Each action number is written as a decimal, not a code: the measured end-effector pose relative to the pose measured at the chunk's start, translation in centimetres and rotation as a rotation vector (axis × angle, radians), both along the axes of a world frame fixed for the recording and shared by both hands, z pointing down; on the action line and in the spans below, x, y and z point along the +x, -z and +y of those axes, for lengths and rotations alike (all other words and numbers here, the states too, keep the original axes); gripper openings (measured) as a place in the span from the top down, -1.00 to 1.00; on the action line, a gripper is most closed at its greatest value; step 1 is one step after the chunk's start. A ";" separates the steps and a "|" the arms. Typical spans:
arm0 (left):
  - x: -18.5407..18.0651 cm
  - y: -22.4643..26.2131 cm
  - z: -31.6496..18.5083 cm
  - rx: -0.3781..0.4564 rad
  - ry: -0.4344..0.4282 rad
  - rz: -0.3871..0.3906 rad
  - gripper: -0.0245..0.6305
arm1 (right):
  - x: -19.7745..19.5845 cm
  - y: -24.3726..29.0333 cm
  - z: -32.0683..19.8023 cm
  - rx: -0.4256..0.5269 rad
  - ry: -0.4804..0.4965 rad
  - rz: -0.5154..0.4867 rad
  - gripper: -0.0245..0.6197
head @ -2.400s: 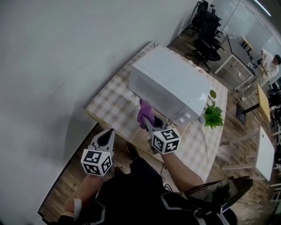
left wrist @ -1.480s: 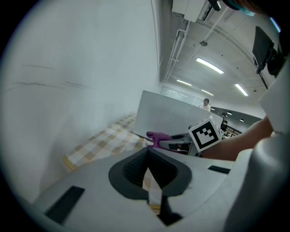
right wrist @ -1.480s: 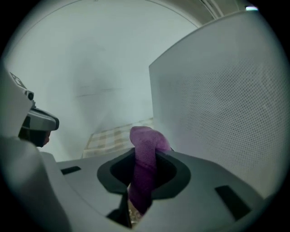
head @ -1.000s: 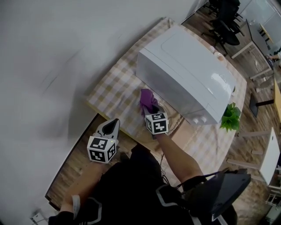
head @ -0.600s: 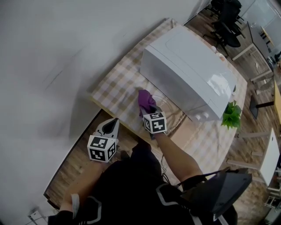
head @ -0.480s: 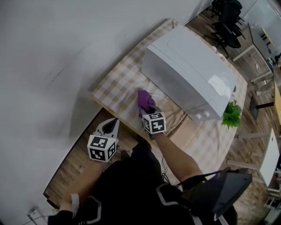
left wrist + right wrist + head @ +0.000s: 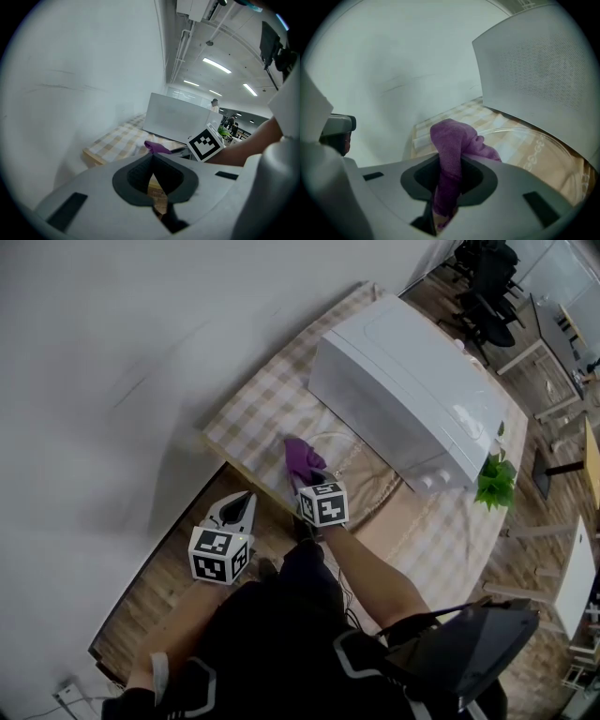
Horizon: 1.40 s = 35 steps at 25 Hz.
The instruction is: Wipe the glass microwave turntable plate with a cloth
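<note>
Your right gripper is clamped on the purple cloth, at the left rim of the glass turntable plate, which lies on the checked tablecloth before the microwave. Your left gripper is closed on nothing, off the table. Wiping appears to be in hand. Next, sweep across the glass with light pressure.

The left gripper hangs low beside the person's body, pointing toward 1 o'clock, its jaws pressed together on nothing. The right forearm reaches out toward 11 o'clock, and the right gripper is clamped on a purple cloth.
</note>
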<state>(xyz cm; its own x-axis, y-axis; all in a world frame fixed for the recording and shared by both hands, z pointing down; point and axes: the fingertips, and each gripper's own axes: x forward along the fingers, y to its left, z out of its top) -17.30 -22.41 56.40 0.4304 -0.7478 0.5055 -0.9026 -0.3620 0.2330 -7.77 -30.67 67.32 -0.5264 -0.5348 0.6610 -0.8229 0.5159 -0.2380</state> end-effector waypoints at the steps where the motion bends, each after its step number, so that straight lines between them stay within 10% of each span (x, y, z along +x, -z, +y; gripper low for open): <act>1: 0.0 0.0 0.2 0.002 0.001 0.000 0.90 | -0.1 0.0 0.0 0.001 -0.004 -0.001 0.66; 24: 0.0 1.0 3.3 0.026 0.034 0.015 0.90 | -3.3 3.3 4.5 -0.066 -0.018 -0.205 0.66; 35: 2.7 2.0 2.4 0.056 -0.008 0.050 0.90 | 3.6 11.3 0.9 0.120 -0.071 -0.239 0.66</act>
